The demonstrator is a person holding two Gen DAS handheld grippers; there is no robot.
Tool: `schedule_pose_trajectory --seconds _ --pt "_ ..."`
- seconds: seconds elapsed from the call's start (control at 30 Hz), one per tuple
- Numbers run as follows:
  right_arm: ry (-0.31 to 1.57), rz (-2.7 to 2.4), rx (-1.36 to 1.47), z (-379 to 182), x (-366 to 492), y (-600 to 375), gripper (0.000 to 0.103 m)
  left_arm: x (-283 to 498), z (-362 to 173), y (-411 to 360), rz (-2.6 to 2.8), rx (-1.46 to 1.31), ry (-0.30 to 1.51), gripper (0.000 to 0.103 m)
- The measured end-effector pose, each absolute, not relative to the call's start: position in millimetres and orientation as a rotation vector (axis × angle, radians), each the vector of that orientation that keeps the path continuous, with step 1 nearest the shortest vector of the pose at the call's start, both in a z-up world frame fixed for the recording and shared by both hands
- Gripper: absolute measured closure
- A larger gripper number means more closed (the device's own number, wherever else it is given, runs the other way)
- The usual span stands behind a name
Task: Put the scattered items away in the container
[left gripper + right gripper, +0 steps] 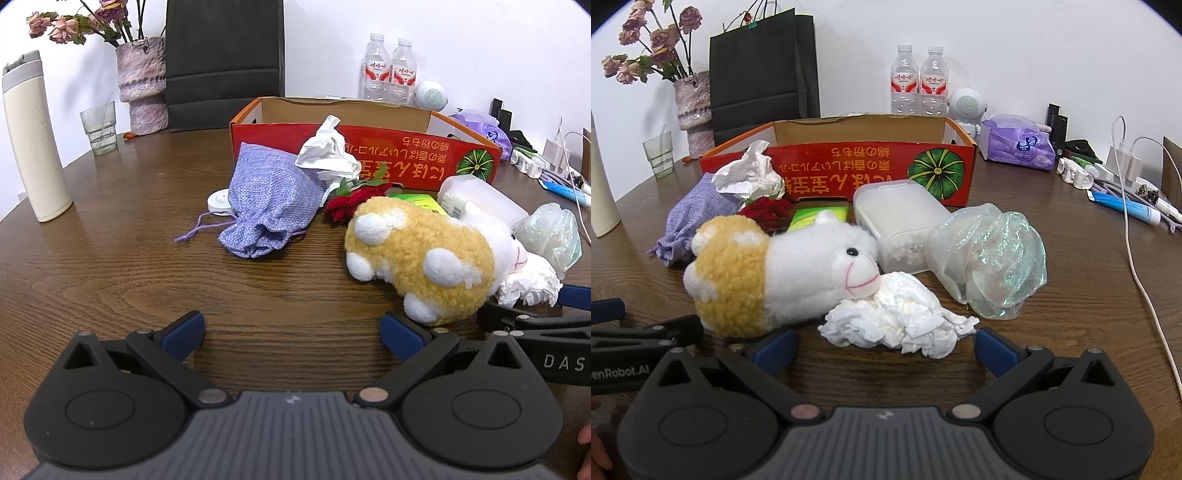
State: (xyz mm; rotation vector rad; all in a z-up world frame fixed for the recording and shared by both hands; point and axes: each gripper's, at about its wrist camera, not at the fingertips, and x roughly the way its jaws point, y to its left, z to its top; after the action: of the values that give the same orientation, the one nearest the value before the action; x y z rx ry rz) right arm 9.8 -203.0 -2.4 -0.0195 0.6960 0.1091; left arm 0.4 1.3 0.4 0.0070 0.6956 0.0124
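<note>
A red cardboard box point(369, 151) point(864, 173) stands open at the back of the wooden table. In front of it lie a purple drawstring pouch point(266, 199) point(690, 218), crumpled paper point(328, 151) point(750, 173), a red rose point(354, 203) point(764, 212), a yellow-and-white plush sheep point(421, 258) point(768, 277), a frosted plastic box point(901, 225), an iridescent mesh bundle point(993, 258) and a crumpled white tissue point(897, 321). My left gripper point(291, 336) is open and empty, low over the table left of the sheep. My right gripper point(884, 347) is open, its fingertips flanking the tissue's near edge.
A white thermos point(33, 140), a glass point(99, 127), a vase of dried flowers point(142, 85), a black bag point(225, 62) and two water bottles point(388, 70) stand behind. Purple wipes point(1019, 146), chargers and cables point(1126, 170) clutter the right side.
</note>
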Motion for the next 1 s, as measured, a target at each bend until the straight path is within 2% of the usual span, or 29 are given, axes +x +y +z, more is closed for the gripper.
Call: schedule_pose_trajectory --seconds 0.47,0.73,0.8,0.87,1.0 --pt "0.697 0.142 -0.015 -1 2 -206 0.0 -3 2 1 -0.012 0.011 0.692 0.0" --pt "0.576 0.219 0.027 28 -24 -231 0.001 -17 26 13 -0.049 -0.092 0.62 0.0" --pt "0.558 0.24 0.001 31 -19 -233 0.006 -13 29 15 -0.039 -0.087 0.618 0.0" --pt "0.559 0.248 -0.035 32 -11 -231 0.018 -9 31 18 -0.028 -0.081 0.618 0.0" --pt "0.571 0.283 -0.106 29 4 -220 0.025 -2 30 26 -0.021 -0.059 0.618 0.0"
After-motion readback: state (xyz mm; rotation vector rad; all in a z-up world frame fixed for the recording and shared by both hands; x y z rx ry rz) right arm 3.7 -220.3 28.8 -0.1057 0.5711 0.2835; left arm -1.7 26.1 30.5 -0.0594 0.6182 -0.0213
